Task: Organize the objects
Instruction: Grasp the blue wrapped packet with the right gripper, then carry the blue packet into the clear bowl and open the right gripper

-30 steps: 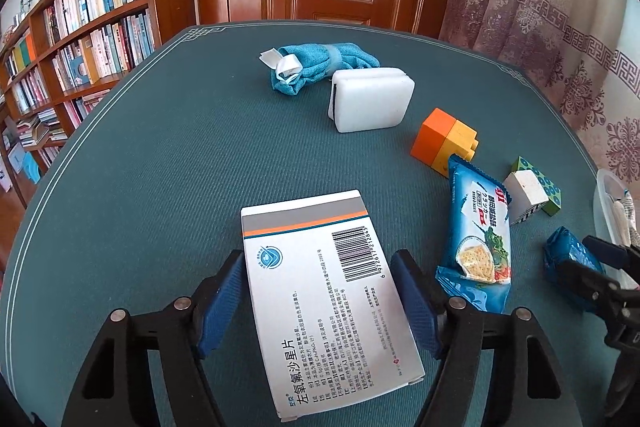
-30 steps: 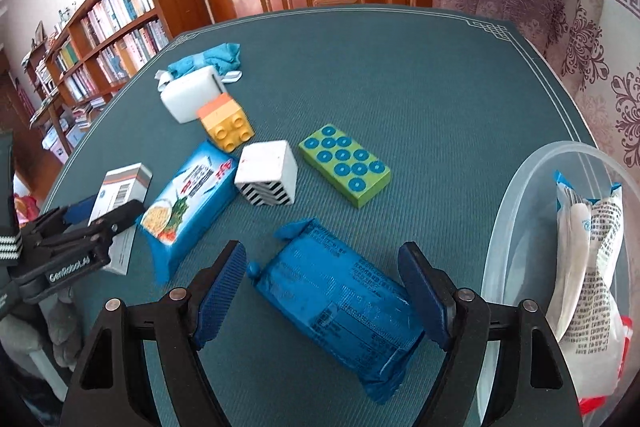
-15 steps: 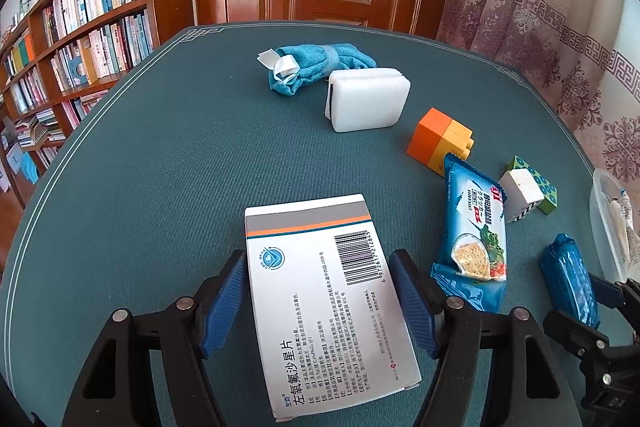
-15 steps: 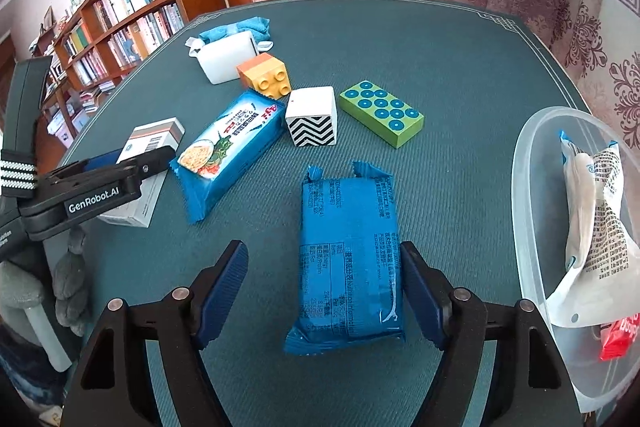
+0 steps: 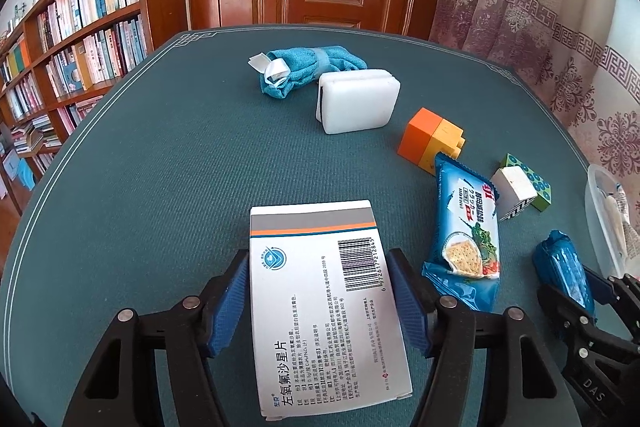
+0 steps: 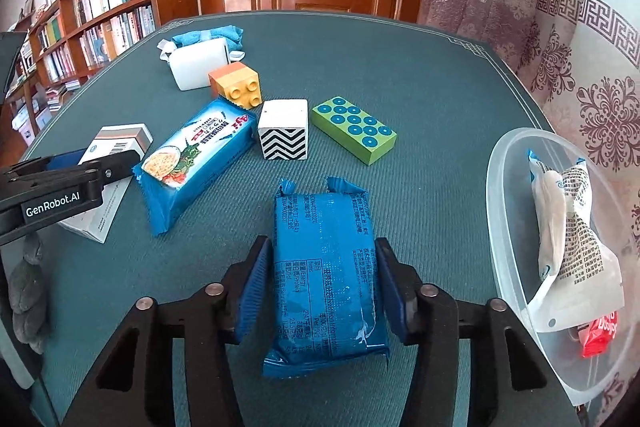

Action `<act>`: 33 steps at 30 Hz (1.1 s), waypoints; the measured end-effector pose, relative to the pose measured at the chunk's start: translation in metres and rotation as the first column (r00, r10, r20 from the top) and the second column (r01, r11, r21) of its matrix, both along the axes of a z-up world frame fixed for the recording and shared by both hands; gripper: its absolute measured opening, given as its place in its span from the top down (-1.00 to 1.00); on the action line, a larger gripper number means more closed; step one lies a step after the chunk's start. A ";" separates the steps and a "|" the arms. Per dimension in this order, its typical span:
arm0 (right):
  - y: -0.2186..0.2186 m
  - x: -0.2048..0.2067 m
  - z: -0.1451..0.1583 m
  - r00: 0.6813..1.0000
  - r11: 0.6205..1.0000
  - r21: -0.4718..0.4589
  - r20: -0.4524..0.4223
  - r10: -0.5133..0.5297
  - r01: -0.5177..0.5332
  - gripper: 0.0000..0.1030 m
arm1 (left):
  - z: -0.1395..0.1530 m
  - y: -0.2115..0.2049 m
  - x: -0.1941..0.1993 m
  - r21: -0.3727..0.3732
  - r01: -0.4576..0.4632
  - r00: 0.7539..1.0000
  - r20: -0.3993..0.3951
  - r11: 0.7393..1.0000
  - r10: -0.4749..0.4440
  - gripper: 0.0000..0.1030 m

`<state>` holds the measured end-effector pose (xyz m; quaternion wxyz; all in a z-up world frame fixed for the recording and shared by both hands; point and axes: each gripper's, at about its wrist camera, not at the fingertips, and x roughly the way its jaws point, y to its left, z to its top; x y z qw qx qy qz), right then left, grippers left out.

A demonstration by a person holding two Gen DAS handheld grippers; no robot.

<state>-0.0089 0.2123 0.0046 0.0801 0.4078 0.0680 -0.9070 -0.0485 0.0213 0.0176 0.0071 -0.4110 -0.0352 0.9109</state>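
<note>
closed in from wide apart: right gripper point(image 6: 318, 291) now clenched on blue packet point(image 6: 326, 267), just left of clear tub point(image 6: 504, 163). tub's snack bags seen only from right wrist. left gripper point(image 5: 318, 301) narrowing, pads against white medicine box point(image 5: 320, 303).

The medicine box point(image 5: 320, 291) lies on the bench point(image 5: 160, 167) between the left fingers point(image 5: 228, 303). Ahead of them sit the sponge point(image 5: 356, 103) and, behind it, the rolled cloth point(image 5: 308, 69). The sealed packet point(image 6: 326, 267) lies between the right fingers point(image 6: 252, 291); the cracker pack point(image 6: 196, 157) is to their left, the cube point(image 6: 284, 129) and studded block point(image 6: 354, 129) ahead, and the tub point(image 6: 504, 227) to their right.
</note>
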 end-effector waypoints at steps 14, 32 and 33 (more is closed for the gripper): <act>0.010 0.019 0.016 1.000 0.994 -0.105 -0.018 -0.017 0.015 0.18 | 0.014 -0.003 0.010 0.055 0.030 0.998 -0.055 0.998 -0.027 -0.34; 0.072 0.053 0.053 0.982 0.968 -0.204 -0.092 -0.168 0.146 0.18 | 0.022 0.010 0.019 0.046 0.103 0.991 -0.087 0.994 -0.098 -0.34; 0.076 0.055 0.055 0.979 0.966 -0.206 -0.095 -0.179 0.157 0.18 | 0.023 0.011 0.020 0.043 0.106 0.991 -0.088 0.993 -0.102 -0.34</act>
